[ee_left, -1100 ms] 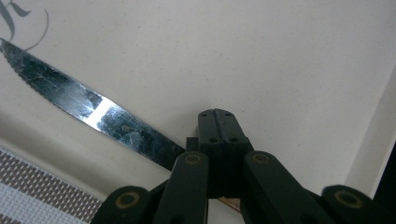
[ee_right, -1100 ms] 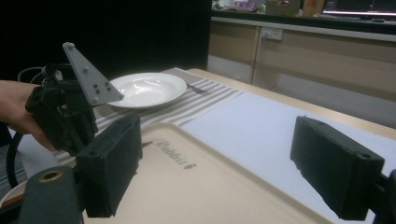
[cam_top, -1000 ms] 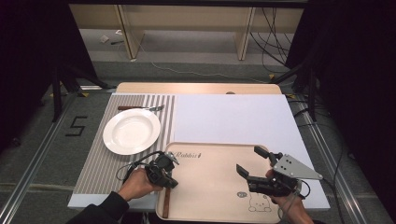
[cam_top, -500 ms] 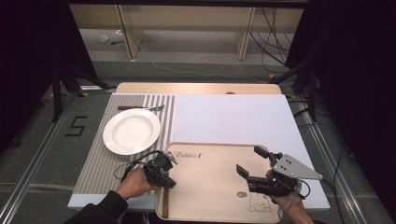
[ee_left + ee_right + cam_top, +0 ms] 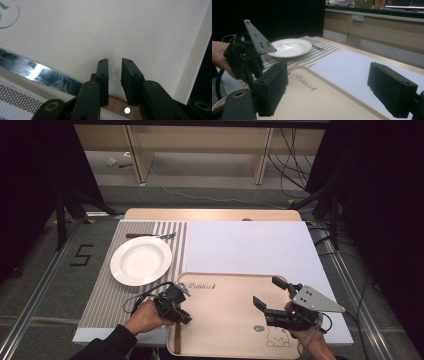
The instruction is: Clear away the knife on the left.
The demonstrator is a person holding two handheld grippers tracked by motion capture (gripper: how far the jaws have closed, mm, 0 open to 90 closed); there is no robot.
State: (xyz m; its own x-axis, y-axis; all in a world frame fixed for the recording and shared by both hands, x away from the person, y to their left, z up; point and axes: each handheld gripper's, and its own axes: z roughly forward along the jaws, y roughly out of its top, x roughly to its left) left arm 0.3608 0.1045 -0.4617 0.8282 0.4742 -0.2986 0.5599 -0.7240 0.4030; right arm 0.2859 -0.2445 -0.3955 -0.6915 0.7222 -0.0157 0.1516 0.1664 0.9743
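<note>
While resting at lower centre of the high view: beige tray [image 5: 235, 305], white sheet [image 5: 250, 245] behind, striped mat [image 5: 107, 295] and white plate [image 5: 141, 260] upper left. Knife [image 5: 45, 73] on tray's left rim, wooden handle toward bottom edge, blade pointing up-frame. Left gripper [image 5: 175, 304] over handle, jaws just parted slightly, not pressing. Right gripper [image 5: 272, 297] wide open, empty.

Open tray [image 5: 235, 320] floor between both tongs; knife [image 5: 177, 340] along its left rim.
</note>
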